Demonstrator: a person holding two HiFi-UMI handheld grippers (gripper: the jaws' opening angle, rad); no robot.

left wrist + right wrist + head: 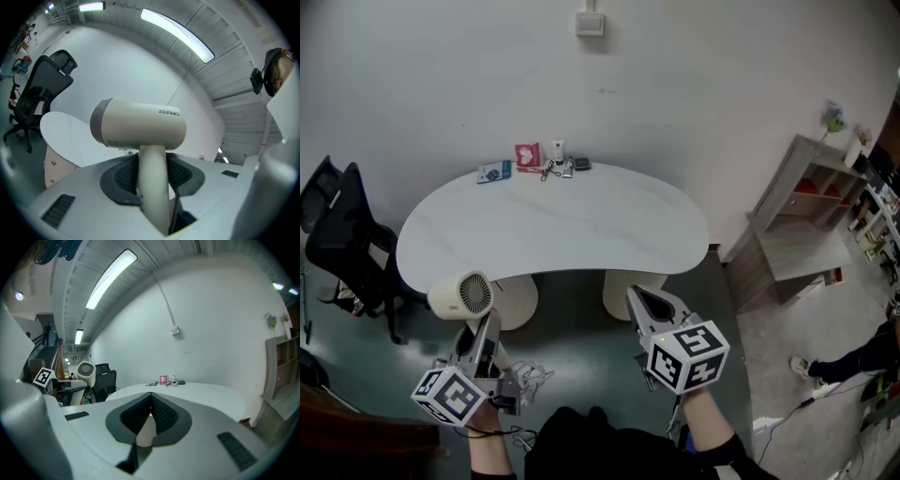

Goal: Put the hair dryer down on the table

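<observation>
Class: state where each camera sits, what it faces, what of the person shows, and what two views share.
Head view: on the head, facing steeply down at the table; forearms, left gripper, right gripper show.
Left gripper view: on that gripper, facing the hair dryer its jaws clamp.
Right gripper view: on that gripper, facing the table; jaws shut, empty.
Shared: all show the hair dryer.
</observation>
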